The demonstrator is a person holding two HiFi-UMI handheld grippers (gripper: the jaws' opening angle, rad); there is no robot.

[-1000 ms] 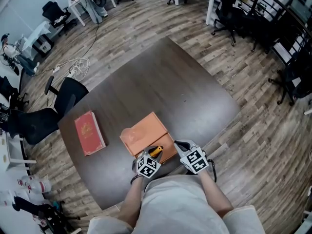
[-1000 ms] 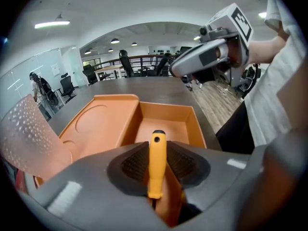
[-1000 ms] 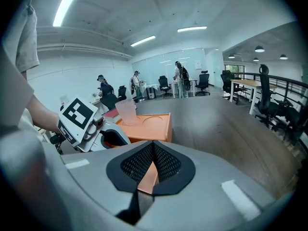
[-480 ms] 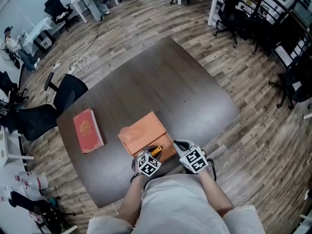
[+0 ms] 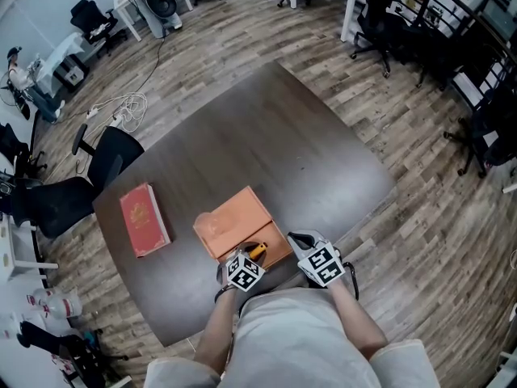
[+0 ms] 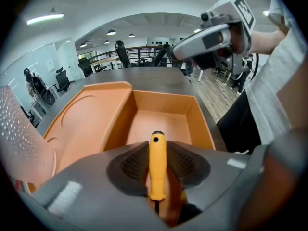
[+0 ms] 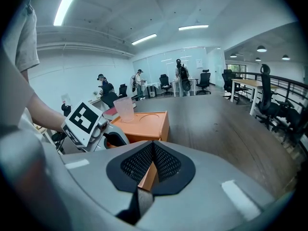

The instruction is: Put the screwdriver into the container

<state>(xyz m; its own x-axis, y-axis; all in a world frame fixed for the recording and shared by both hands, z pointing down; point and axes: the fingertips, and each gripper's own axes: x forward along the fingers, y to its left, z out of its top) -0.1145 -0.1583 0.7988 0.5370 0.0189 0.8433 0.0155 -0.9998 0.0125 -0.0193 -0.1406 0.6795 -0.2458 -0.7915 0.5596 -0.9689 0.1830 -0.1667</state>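
"Where's the screwdriver (image 6: pixel 157 170)?"

"Clamped in the left hand-held gripper (image 5: pixel 250 257), yellow handle poking out toward twelve o'clock, at the near edge of the orange container's (image 5: pixel 239 217) deep compartment."

"And the other one?"

"The right hand-held gripper (image 7: pixel 153 144) is near, at three o'clock, jaws together, nothing in them."

"Count it up."

"One screwdriver, one container, one cup (image 7: pixel 126 109) on its flat part, one red book (image 5: pixel 145 219) at nine o'clock on the counter (image 5: pixel 283 136), two hand-held grippers."

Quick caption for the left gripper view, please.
Left gripper grips the yellow screwdriver by its handle, facing the open compartment of the orange container.
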